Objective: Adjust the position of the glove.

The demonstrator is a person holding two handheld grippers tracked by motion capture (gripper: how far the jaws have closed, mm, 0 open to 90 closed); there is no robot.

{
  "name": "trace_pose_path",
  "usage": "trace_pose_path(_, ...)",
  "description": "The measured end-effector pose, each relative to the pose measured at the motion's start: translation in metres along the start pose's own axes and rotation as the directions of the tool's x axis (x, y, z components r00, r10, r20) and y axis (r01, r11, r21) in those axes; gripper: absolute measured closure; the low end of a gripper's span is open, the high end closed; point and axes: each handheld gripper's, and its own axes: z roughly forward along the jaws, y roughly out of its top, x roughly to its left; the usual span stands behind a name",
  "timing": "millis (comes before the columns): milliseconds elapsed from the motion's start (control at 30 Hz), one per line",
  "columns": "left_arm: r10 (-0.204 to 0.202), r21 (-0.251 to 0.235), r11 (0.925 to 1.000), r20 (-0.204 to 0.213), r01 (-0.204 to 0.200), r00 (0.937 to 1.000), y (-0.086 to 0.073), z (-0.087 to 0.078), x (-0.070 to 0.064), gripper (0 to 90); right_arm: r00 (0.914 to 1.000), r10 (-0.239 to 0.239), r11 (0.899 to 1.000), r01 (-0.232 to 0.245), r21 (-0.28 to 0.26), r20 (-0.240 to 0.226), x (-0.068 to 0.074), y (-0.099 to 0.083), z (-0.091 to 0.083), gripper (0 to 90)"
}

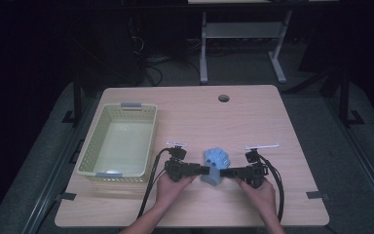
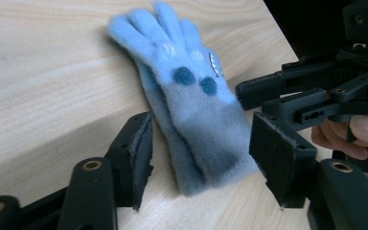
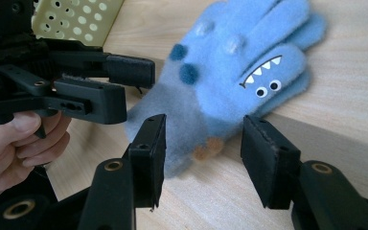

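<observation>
The soft, light blue fleece glove (image 2: 191,110) should deform easily; take its cuff. Both grippers' jaws stand spread beside it.

Dim high view with dark surroundings; both gripper views brighter, the bench (image 1: 253,117) evenly lit, near jaws slightly soft

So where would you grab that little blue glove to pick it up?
Probably by the cuff of the glove: it lies flat with its fingers pointing away, and the cuff is the plain end nearest both open grippers, left and right. Come in low from the person's side.
</observation>
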Motion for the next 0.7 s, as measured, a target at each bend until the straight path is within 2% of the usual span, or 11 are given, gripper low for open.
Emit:
trace_pose_path(200, -0.011, 0.028, 0.9996, 0.004, 0.011, 0.9999, -0.003, 0.005, 0.003, 45.3, 0.9996, 0.027, 0.999, -0.027, 0.027, -0.004, -0.002, -0.002, 0.007, 52.5)
trace_pose_path(333, -0.031, 0.033, 0.999, 0.012, 0.03, 0.9994, -0.005, 0.007, 0.004, 51.6, 0.9995, 0.029, 0.999, -0.029, 0.017, -0.009, -0.002, -0.002, 0.009, 55.7)
trace_pose_path(400, -0.022, 0.039, 0.999, 0.019, 0.022, 0.9996, -0.006, 0.008, 0.004, 55.6, 0.9995, 0.029, 0.999, -0.029, 0.017, -0.009, -0.002, -0.003, 0.011, 59.2)
trace_pose_path(700, -0.042, 0.029, 0.9988, 0.032, 0.041, 0.9986, -0.01, 0.008, 0.005, 60.7, 0.9991, 0.04, 0.999, -0.04, -0.002, -0.011, 0.0, -0.004, 0.015, 62.2)
